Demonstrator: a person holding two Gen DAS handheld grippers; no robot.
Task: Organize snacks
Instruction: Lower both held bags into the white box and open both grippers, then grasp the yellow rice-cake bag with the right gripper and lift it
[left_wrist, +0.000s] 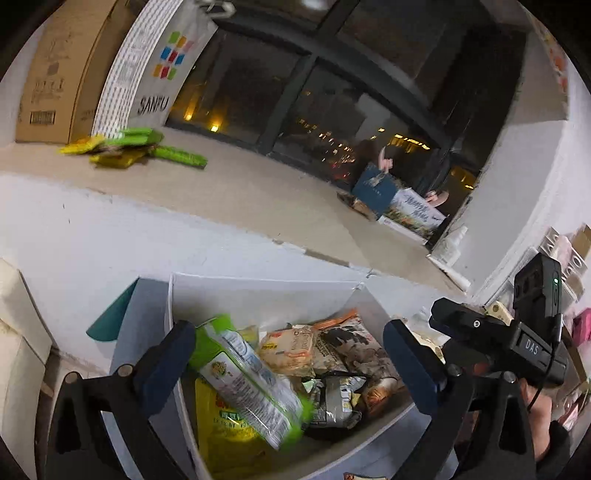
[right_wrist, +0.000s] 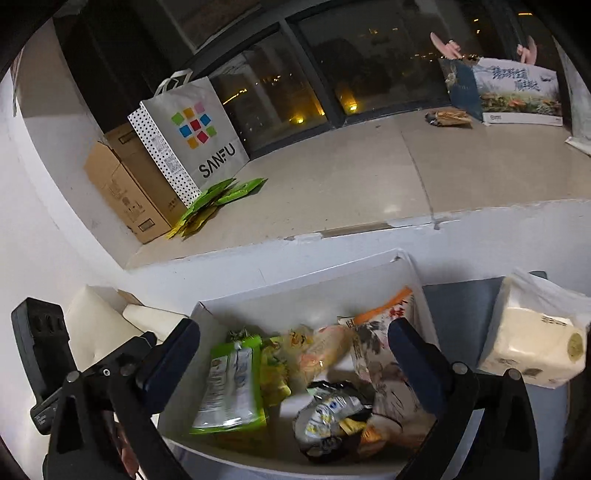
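Observation:
A white box (left_wrist: 258, 282) (right_wrist: 295, 288) below the windowsill holds several snack packets. My left gripper (left_wrist: 288, 332) hangs open over it. A green and clear packet (left_wrist: 243, 380), blurred at its lower end, slants close beside the left finger, and nothing grips it. My right gripper (right_wrist: 293, 328) is open above the same box with nothing between its fingers. There the green packet (right_wrist: 231, 384) lies at the box's left side, next to a crumpled silver packet (right_wrist: 328, 413) and an orange and white bag (right_wrist: 380, 354). A pile of green packets (left_wrist: 129, 147) (right_wrist: 214, 203) rests on the sill.
A SANFU paper bag (right_wrist: 192, 136) and a cardboard box (right_wrist: 125, 188) stand at the sill's left end. A printed box (right_wrist: 517, 92) and a loose packet (right_wrist: 448, 117) are at its right end. A tissue pack (right_wrist: 535, 343) sits right of the white box.

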